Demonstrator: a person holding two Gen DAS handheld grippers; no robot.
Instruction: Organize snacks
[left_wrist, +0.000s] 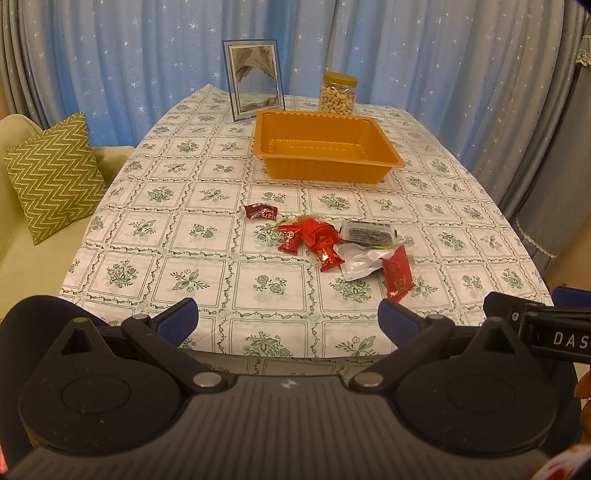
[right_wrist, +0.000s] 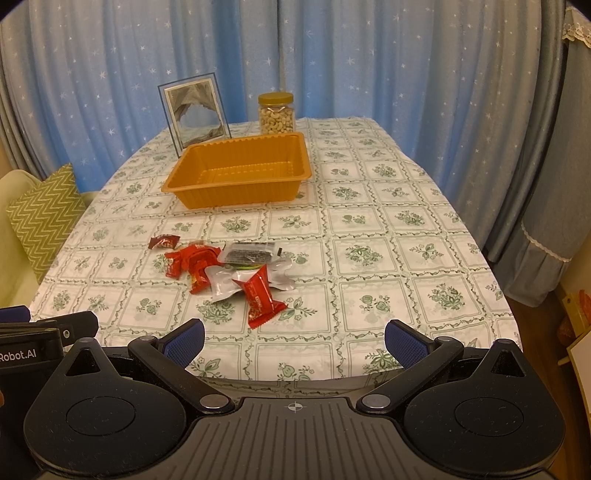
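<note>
Several snack packets lie in a loose pile mid-table: red packets (left_wrist: 314, 238) (right_wrist: 192, 260), a dark red one (left_wrist: 260, 211) (right_wrist: 164, 242), a silver pouch (left_wrist: 360, 260) (right_wrist: 236, 277), a dark clear packet (left_wrist: 367, 232) (right_wrist: 249, 254) and a red packet nearest me (left_wrist: 398, 275) (right_wrist: 260, 295). An empty orange tray (left_wrist: 325, 147) (right_wrist: 236, 173) stands behind them. My left gripper (left_wrist: 288, 317) is open and empty over the near table edge. My right gripper (right_wrist: 293, 341) is open and empty, likewise short of the pile.
A jar of cashews (left_wrist: 338, 94) (right_wrist: 277, 112) and a picture frame (left_wrist: 253, 81) (right_wrist: 194, 110) stand behind the tray. Blue starred curtains hang behind the table. A sofa with a green zigzag cushion (left_wrist: 55, 177) is to the left. The table (left_wrist: 184, 229) has a floral cloth.
</note>
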